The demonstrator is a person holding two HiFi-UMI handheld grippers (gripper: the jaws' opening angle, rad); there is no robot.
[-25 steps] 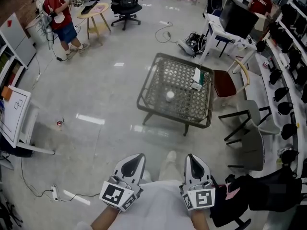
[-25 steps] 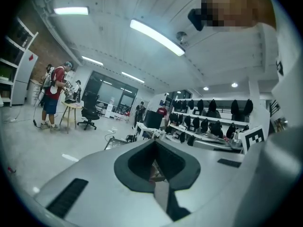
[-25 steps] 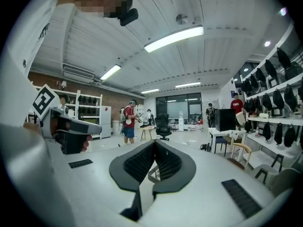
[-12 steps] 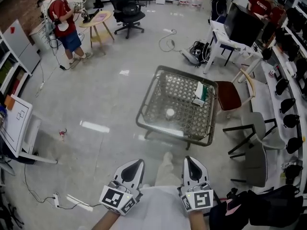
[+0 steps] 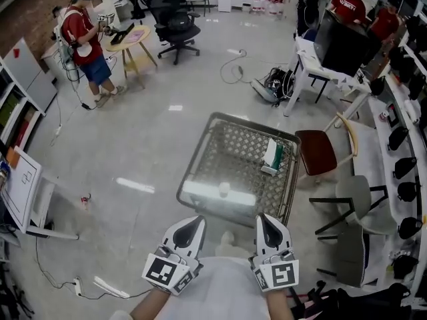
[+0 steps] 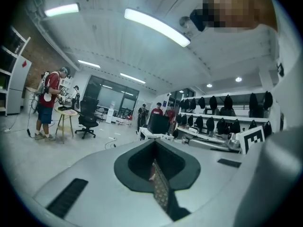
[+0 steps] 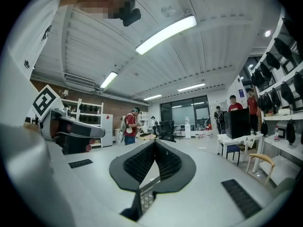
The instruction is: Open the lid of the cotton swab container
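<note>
The cotton swab container point(image 5: 224, 190) is a small white round tub standing on the near part of a low glass-topped wicker table point(image 5: 200, 195). In the head view, my left gripper point(image 5: 189, 226) and right gripper point(image 5: 266, 225) sit side by side at the bottom edge, just short of the table's near rim. Both are shut and hold nothing. The left gripper view shows its jaws point(image 6: 156, 150) pressed together and aimed across the room. The right gripper view shows the same for its jaws point(image 7: 155, 152). The container is in neither gripper view.
A green and white box point(image 5: 272, 156) lies at the table's right side. A red-seated chair point(image 5: 317, 152) and a grey chair point(image 5: 353, 202) stand to the right of the table. A person in red point(image 5: 83, 39) stands far left. A whiteboard stand point(image 5: 23, 185) and floor cables point(image 5: 80, 282) lie left.
The head view has advanced toward the table, which now sits much closer to the grippers. Both grippers stay shut and side by side.
</note>
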